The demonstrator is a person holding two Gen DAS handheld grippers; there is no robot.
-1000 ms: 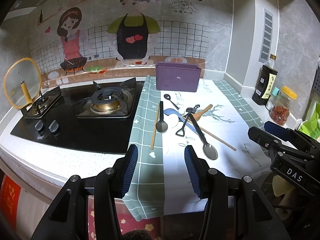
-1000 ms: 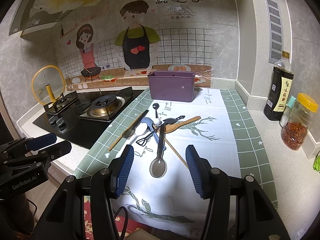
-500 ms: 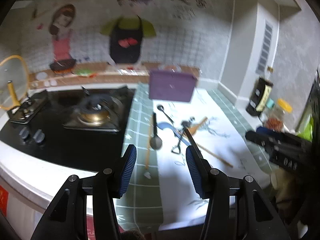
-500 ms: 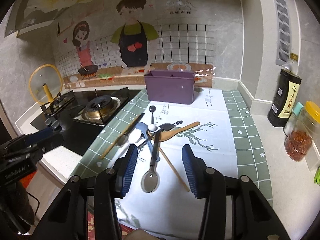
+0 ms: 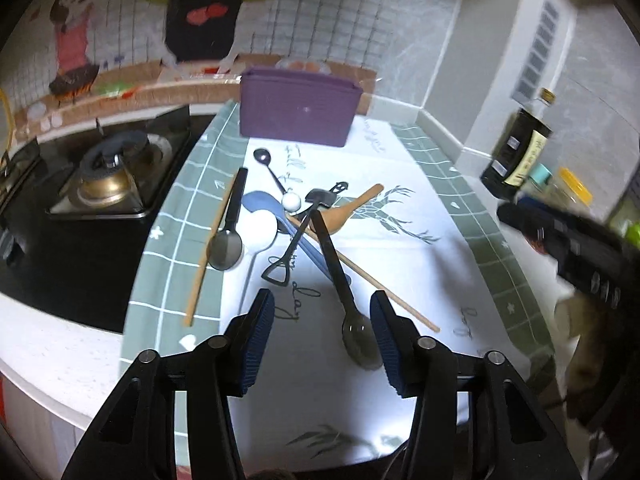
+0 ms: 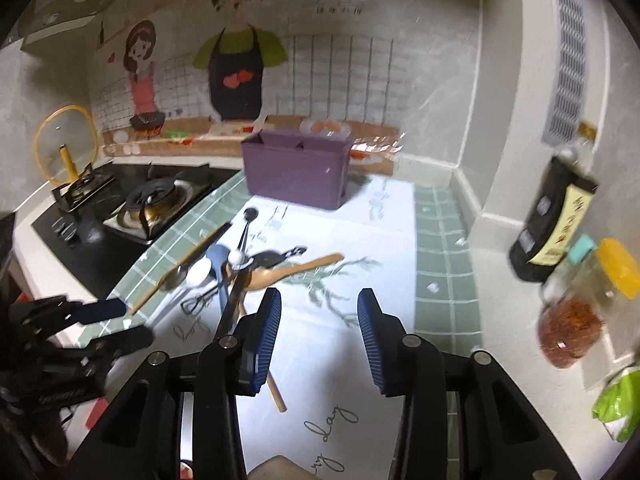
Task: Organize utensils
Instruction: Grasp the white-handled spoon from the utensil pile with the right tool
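Several utensils lie in a loose pile on the white and green cloth (image 5: 400, 200): a black-handled spoon (image 5: 344, 292) nearest me, another black-handled spoon (image 5: 230, 232) at the left, a wooden spoon (image 5: 348, 210), chopsticks (image 5: 208, 256), a blue and a white spoon. A purple utensil holder (image 5: 296, 110) stands behind them; it also shows in the right wrist view (image 6: 298, 172). My left gripper (image 5: 322, 336) is open and empty, low over the cloth, with the near spoon's bowl by its right finger. My right gripper (image 6: 319, 332) is open and empty, right of the pile (image 6: 240, 272).
A black gas hob (image 5: 108, 176) lies left of the cloth. A dark sauce bottle (image 6: 556, 228) and a yellow-lidded chilli jar (image 6: 580, 320) stand at the right by the wall. A glass pan lid (image 6: 64, 146) stands at the far left. The counter's front edge is close below.
Both grippers have moved forward and down toward the utensil pile. The left one now reaches over the cloth beside the near spoon. Both stay open; no utensil has moved.
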